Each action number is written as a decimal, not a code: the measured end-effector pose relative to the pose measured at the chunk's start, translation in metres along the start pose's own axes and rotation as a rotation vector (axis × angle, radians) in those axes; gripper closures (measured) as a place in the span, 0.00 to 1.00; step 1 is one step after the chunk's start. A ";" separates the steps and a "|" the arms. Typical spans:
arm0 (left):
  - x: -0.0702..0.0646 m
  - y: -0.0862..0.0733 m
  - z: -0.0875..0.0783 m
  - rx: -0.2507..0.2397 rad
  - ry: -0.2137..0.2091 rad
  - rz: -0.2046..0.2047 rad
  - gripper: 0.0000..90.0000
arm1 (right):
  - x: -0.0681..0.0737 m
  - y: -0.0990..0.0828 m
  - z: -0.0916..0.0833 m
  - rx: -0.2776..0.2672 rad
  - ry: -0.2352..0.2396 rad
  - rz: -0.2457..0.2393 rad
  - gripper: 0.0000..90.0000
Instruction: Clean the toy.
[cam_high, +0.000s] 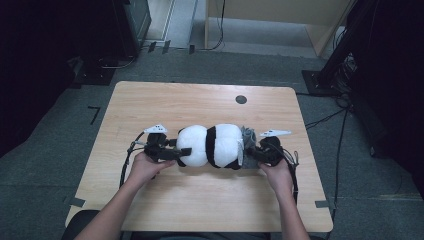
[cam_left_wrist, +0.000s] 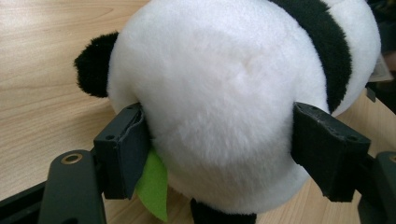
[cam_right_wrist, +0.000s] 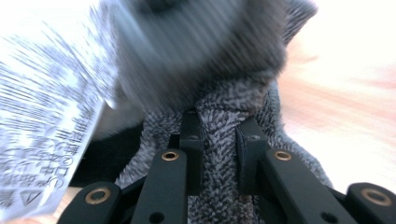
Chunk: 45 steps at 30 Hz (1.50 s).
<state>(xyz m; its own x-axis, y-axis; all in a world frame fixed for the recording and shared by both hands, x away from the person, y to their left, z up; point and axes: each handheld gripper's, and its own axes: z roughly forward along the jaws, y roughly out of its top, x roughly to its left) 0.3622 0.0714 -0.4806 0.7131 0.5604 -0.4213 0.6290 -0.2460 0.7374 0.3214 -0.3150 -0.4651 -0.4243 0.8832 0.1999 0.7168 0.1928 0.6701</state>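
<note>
Left gripper (cam_left_wrist: 219, 140) spread wide, pads pressed into both sides of the panda plush's (cam_left_wrist: 224, 93) white head; a black ear sits off beyond its left jaw, a green felt leaf (cam_left_wrist: 153, 186) tucked against that pad. Right gripper (cam_right_wrist: 219, 154) nearly closed, pinching a fold of grey knit fabric (cam_right_wrist: 219, 121) straight ahead of its jaws; a white printed care tag (cam_right_wrist: 46, 126) hangs off to its left, blurred. From the high view the plush (cam_high: 210, 145) lies on its side on the worktop (cam_high: 200, 200), held between the two grippers (cam_high: 167, 152) (cam_high: 252, 152), the grey fabric bunched at the right-hand end. Judgement: the grey piece is being worked on or off the toy. To do it well, keep the left grip steady as an anchor, pull the knit along the body's axis, avoid catching the tag, and re-pinch if the fabric slips.
</note>
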 end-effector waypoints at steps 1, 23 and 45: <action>0.000 0.001 0.000 -0.003 0.000 0.000 0.26 | -0.001 0.002 -0.009 -0.032 -0.003 0.013 0.86; -0.007 0.005 -0.003 -0.015 0.032 0.037 0.27 | 0.116 0.085 -0.030 -0.154 0.129 -0.302 0.86; -0.010 0.001 0.004 0.012 0.063 0.056 0.52 | 0.139 0.065 0.037 -0.009 0.168 -0.380 0.87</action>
<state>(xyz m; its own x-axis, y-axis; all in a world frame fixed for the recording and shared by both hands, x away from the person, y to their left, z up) 0.3570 0.0629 -0.4776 0.7265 0.5938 -0.3459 0.5931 -0.2876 0.7520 0.3288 -0.1636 -0.4203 -0.7428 0.6676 0.0500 0.4868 0.4873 0.7249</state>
